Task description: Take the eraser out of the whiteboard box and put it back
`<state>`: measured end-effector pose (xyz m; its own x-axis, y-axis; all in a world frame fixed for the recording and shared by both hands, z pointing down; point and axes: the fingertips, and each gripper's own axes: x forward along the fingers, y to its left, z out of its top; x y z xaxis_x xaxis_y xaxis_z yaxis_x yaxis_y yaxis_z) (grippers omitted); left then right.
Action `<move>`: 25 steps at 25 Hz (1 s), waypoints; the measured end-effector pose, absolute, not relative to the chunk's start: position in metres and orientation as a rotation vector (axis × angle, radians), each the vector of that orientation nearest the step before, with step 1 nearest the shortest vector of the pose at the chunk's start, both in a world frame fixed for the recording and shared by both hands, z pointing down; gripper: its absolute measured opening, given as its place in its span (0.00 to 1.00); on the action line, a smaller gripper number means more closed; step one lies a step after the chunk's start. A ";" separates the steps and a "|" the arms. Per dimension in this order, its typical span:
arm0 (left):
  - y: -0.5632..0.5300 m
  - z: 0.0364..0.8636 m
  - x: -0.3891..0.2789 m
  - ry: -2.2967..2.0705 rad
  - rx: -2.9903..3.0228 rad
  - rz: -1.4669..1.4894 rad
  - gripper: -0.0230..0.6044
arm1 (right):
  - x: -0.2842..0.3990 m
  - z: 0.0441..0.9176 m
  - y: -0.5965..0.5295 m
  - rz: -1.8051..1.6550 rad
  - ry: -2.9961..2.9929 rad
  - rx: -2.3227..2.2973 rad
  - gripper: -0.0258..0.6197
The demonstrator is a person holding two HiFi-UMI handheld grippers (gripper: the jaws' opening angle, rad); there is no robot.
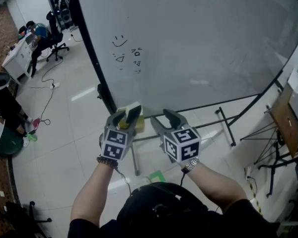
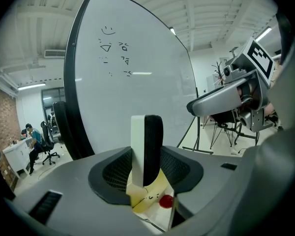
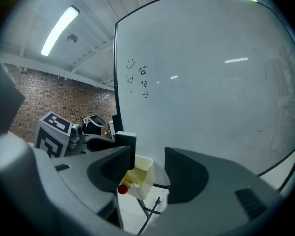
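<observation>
Pale floor tiles (image 1: 74,133) spread beneath a large whiteboard (image 1: 198,43) on a stand. A few marker scribbles (image 1: 126,51) sit toward the board's 9 o'clock side. Far off at 10 o'clock in the head view, a person (image 1: 37,38) sits in a chair by a desk (image 1: 17,56).

The left claw (image 1: 125,114) is clamped on the eraser (image 2: 146,149). The eraser stands upright between the jaws, and in the left gripper view its white back faces 9 o'clock and its black felt faces 3 o'clock. At 6 o'clock from the eraser is the whiteboard box (image 2: 150,193), pale yellow and open-topped, with a red cap (image 2: 166,201) inside. The eraser is held over the box, and its lower end is hidden.

The right claw (image 1: 165,119) hangs just beside the left one, at its 3 o'clock. Its jaws stand wide with nothing gripped, and the box shows through the gap.
</observation>
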<state>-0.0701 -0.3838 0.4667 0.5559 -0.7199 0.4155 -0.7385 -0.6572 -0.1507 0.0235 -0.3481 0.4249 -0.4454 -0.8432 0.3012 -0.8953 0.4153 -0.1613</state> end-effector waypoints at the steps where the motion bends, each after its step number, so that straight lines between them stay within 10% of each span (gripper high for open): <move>1: -0.387 0.467 -0.070 -1.274 2.744 0.703 0.31 | 0.023 0.426 -0.351 0.450 -2.487 1.554 0.40; 25: -0.424 0.491 -0.071 -1.164 2.827 0.792 0.33 | 0.005 0.447 -0.383 0.484 -2.434 1.586 0.40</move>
<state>-0.0706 -0.4239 0.4906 0.6025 -0.6641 0.4428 -0.6556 -0.7281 -0.2000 0.0048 -0.3833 0.4474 -0.4065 -0.8493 0.3367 -0.9135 0.3722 -0.1641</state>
